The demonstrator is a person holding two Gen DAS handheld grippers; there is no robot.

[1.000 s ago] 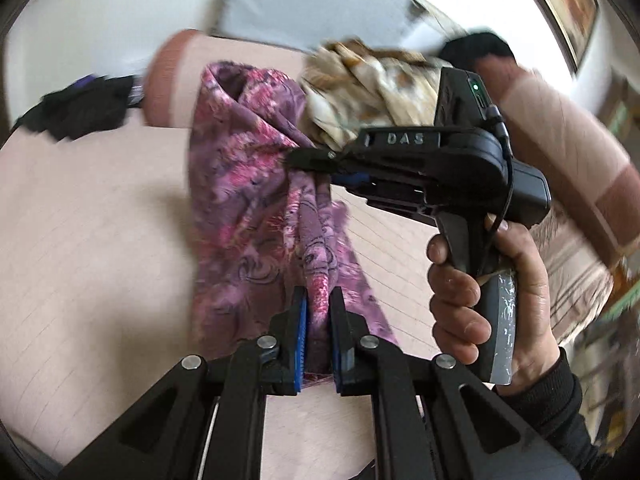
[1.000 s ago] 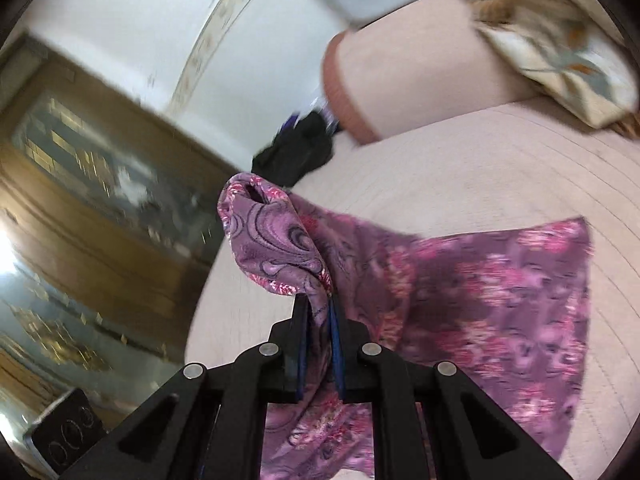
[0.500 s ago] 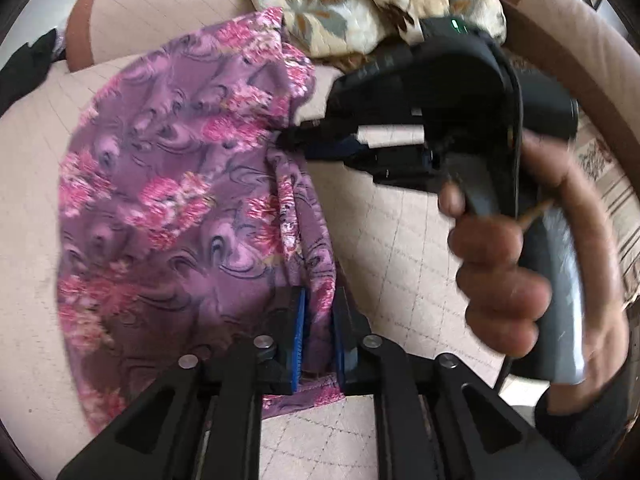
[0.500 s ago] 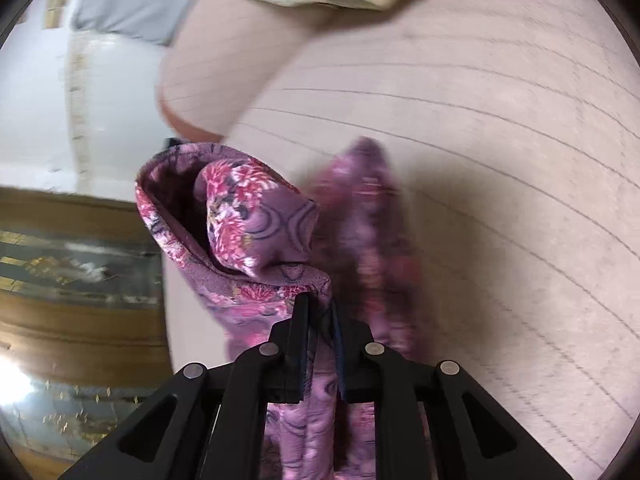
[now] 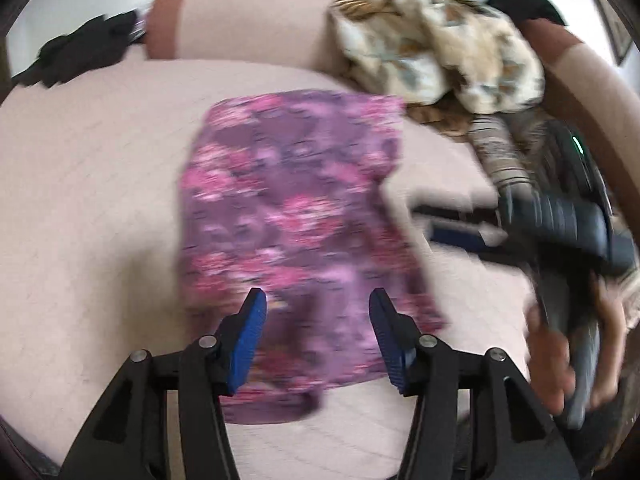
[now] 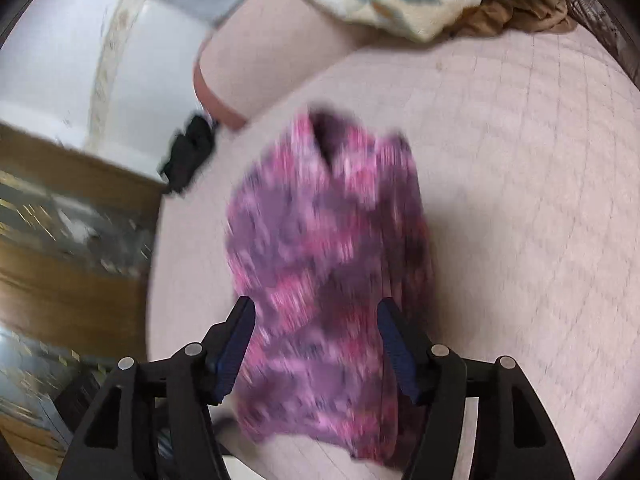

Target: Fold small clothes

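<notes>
A purple cloth with pink flowers (image 5: 296, 216) lies on the beige quilted sofa seat (image 5: 88, 184), blurred by motion. My left gripper (image 5: 316, 320) is open and empty, its blue pads spread over the cloth's near edge. My right gripper (image 6: 316, 328) is open and empty too, above the same cloth (image 6: 328, 264). In the left wrist view the right gripper (image 5: 448, 224) shows at the right, held by a hand, its fingers just right of the cloth.
A pile of cream floral and brown clothes (image 5: 436, 56) lies at the back of the sofa. A black garment (image 5: 76, 56) sits by the sofa's arm (image 5: 240, 20). A wooden cabinet (image 6: 60, 248) stands beyond the seat edge in the right wrist view.
Both grippers have opened and let go of the purple cloth. The cloth has dropped from hanging onto the seat, and both grippers have drawn back from it.
</notes>
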